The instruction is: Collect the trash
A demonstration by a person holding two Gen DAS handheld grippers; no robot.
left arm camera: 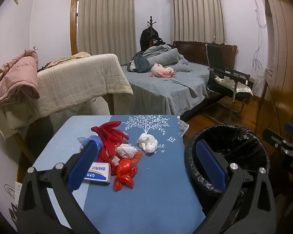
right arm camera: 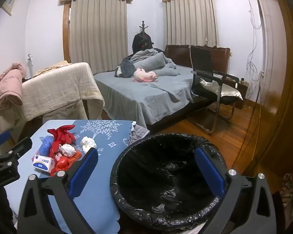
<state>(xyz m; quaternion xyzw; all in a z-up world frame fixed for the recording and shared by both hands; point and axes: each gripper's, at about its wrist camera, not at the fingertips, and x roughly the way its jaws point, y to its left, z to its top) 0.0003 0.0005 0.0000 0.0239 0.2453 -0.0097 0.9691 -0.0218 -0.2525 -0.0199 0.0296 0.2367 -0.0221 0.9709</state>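
Note:
A pile of trash lies on the blue-clothed table (left arm camera: pixel 146 195): a crumpled white tissue (left arm camera: pixel 147 143), a second paper wad (left arm camera: pixel 126 151), red plastic wrap (left arm camera: pixel 125 172), red netting (left arm camera: pixel 109 136), a small white and blue box (left arm camera: pixel 97 174) and a blue plastic bag (left arm camera: pixel 91 139). My left gripper (left arm camera: pixel 146 163) is open and empty, above the table just short of the pile. A bin with a black liner (right arm camera: pixel 166 175) stands to the right of the table. My right gripper (right arm camera: pixel 146 171) is open and empty over the bin's mouth. The pile also shows in the right wrist view (right arm camera: pixel 62 154).
Behind the table stand a sofa under a beige cover (left arm camera: pixel 74 81), a bed with grey bedding (left arm camera: pixel 166 85) and a black chair (left arm camera: pixel 224 80). Wooden floor (right arm camera: pixel 234 132) lies to the right, with a wooden wardrobe (right arm camera: pixel 283 97) at the far right.

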